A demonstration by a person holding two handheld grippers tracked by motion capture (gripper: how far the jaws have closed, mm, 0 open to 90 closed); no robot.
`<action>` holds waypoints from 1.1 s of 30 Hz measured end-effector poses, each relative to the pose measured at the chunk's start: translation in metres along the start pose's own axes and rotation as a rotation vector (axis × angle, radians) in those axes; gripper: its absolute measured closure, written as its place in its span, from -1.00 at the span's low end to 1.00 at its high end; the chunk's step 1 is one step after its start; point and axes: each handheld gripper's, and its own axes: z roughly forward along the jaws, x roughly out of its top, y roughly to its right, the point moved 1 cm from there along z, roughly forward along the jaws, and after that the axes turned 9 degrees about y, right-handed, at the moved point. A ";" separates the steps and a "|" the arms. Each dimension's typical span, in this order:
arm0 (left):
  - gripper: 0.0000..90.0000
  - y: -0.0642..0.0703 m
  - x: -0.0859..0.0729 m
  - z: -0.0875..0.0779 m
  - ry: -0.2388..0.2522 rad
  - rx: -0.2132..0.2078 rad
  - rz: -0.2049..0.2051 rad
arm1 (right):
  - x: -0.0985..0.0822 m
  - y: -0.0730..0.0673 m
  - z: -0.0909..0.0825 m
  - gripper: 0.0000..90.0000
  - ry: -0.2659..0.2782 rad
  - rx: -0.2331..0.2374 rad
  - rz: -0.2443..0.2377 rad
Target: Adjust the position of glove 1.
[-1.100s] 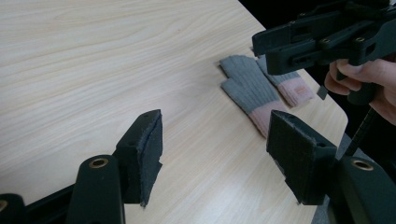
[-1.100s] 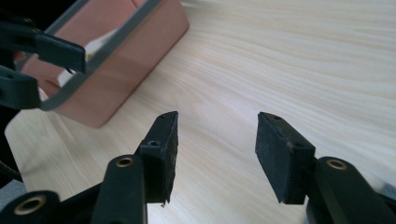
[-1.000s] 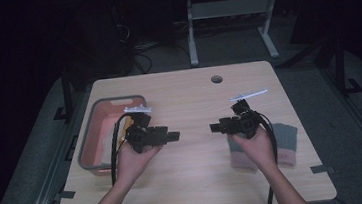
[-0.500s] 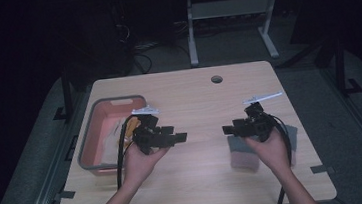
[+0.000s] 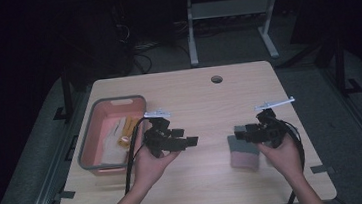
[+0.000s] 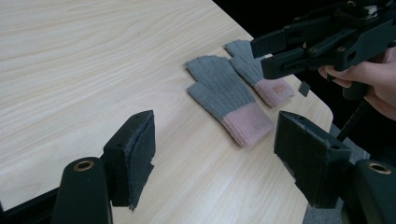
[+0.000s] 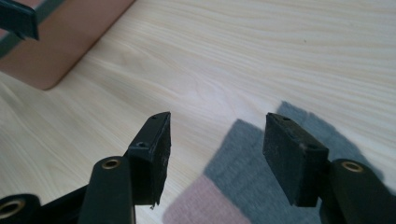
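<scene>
Two grey knit gloves with pink cuffs lie flat side by side near the table's right edge: the nearer glove [image 6: 229,100] [image 5: 244,151] and the farther glove [image 6: 259,74]. My right gripper [image 5: 238,134] hovers open just above them, jaws pointing left; in the right gripper view its open jaws [image 7: 217,149] straddle one glove [image 7: 243,177] from above without touching it. My left gripper [image 5: 192,141] is open and empty at mid-table, aimed right at the gloves [image 6: 215,154]. The right gripper [image 6: 299,46] also shows at the upper right of the left gripper view.
A pink bin with a grey rim [image 5: 88,143] stands at the table's left edge, holding a pale glove [image 5: 110,141] and a yellow item [image 5: 127,127]. Its corner [image 7: 70,37] shows in the right gripper view. A cable hole [image 5: 216,79] sits at the back.
Both hands have shifted to the right. The right hand now covers part of the farther glove and leaves the nearer one exposed to its left. The left gripper has come closer to the gloves.
</scene>
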 end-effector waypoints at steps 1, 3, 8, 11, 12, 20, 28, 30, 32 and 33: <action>-0.35 0.001 0.000 0.001 0.001 -0.003 0.002 | -0.002 0.001 -0.001 -0.08 -0.006 -0.009 -0.001; -0.35 0.002 -0.002 0.003 -0.001 -0.007 -0.002 | -0.005 0.004 -0.003 -0.07 -0.016 -0.014 -0.003; -0.36 0.004 -0.004 0.007 -0.007 -0.013 0.000 | -0.015 0.013 -0.007 -0.06 -0.024 -0.030 0.007; -0.37 0.005 -0.006 0.010 -0.002 -0.013 0.005 | -0.020 0.018 -0.010 -0.05 -0.030 -0.046 0.008; -0.37 0.006 -0.007 0.011 0.000 -0.013 0.003 | -0.021 0.019 -0.012 -0.05 -0.031 -0.051 0.012; -0.37 0.011 -0.011 0.018 -0.006 -0.026 0.011 | -0.034 0.031 -0.019 -0.02 -0.042 -0.085 0.005; -0.37 0.011 -0.014 0.020 -0.014 -0.027 0.011 | -0.050 0.048 -0.027 0.02 -0.046 -0.135 0.024; -0.37 0.010 -0.016 0.021 -0.019 -0.029 0.010 | -0.053 0.054 -0.030 0.02 -0.046 -0.146 0.036; -0.37 0.010 -0.017 0.022 -0.020 -0.030 0.008 | -0.056 0.060 -0.033 0.04 -0.045 -0.159 0.036; -0.37 0.010 -0.017 0.023 -0.024 -0.032 0.008 | -0.057 0.062 -0.034 0.04 -0.048 -0.169 0.039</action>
